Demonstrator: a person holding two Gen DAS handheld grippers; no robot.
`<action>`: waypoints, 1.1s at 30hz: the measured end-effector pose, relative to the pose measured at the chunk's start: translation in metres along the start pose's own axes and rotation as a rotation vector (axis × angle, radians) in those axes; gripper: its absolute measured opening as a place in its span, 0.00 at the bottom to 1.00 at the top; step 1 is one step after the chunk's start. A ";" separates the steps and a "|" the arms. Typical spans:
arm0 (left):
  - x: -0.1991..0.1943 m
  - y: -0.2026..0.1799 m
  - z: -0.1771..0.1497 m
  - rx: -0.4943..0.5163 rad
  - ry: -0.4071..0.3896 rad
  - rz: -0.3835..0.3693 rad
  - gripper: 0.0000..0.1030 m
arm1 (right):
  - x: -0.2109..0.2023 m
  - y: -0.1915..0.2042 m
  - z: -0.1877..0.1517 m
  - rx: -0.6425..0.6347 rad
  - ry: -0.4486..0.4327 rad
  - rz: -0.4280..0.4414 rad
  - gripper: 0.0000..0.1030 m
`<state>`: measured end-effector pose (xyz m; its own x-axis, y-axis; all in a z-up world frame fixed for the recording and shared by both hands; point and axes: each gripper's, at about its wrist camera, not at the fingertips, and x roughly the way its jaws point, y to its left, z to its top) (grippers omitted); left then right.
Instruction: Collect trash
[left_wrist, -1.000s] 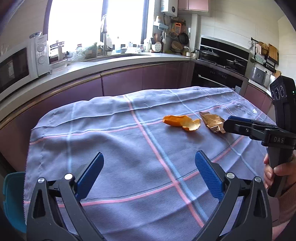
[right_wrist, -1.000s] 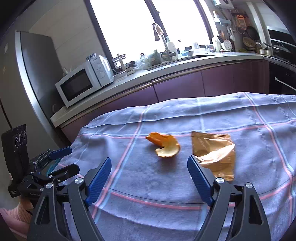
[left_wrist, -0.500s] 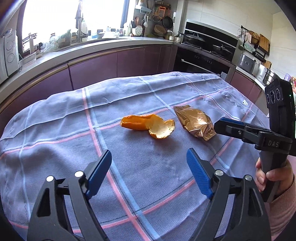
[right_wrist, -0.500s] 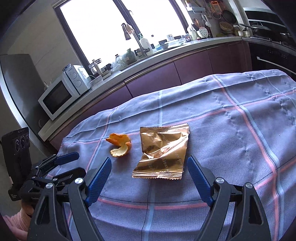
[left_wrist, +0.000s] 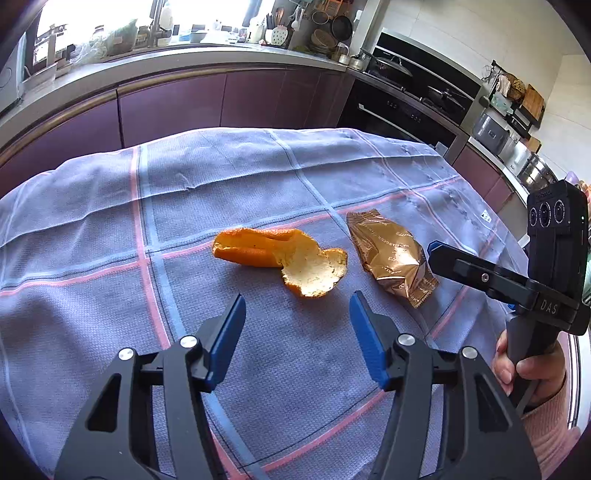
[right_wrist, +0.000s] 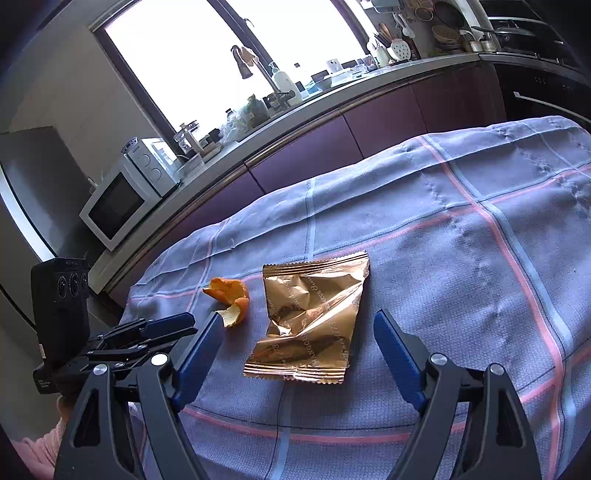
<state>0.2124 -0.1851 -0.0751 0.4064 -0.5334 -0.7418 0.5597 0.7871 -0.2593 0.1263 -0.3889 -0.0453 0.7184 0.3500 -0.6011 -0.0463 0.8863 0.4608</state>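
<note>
An orange peel (left_wrist: 280, 254) lies on the checked tablecloth (left_wrist: 110, 258), just beyond my left gripper (left_wrist: 297, 302). Its jaws are closing with nothing between them and the peel lies just ahead of the tips. Beside the peel lies a crumpled gold foil wrapper (left_wrist: 391, 258). In the right wrist view the wrapper (right_wrist: 310, 317) sits between and just ahead of the fingers of my right gripper (right_wrist: 299, 328), which stands open and apart from it. The peel (right_wrist: 231, 297) shows to its left, with the left gripper (right_wrist: 166, 326) near it.
A purple kitchen counter (left_wrist: 166, 62) with a sink and clutter runs behind the table. A microwave (right_wrist: 118, 203) stands at the left, an oven and hob (left_wrist: 406, 96) at the right. A hand (left_wrist: 528, 369) in a pink sleeve holds the right gripper's handle.
Both grippers have moved forward and down toward the trash. The left gripper's jaws have narrowed markedly. The right gripper swung from facing the peel to facing the wrapper.
</note>
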 end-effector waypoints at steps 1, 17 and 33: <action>0.003 0.000 0.001 -0.003 0.010 -0.004 0.52 | 0.001 0.000 0.000 0.001 0.003 0.002 0.77; 0.036 0.008 0.019 -0.109 0.078 -0.112 0.28 | 0.016 0.000 0.002 0.011 0.057 0.033 0.57; 0.015 0.006 0.003 -0.041 0.055 -0.054 0.04 | 0.010 0.002 -0.003 0.015 0.054 0.096 0.09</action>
<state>0.2240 -0.1888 -0.0858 0.3360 -0.5584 -0.7585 0.5493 0.7703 -0.3238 0.1314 -0.3833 -0.0521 0.6730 0.4489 -0.5879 -0.1024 0.8437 0.5270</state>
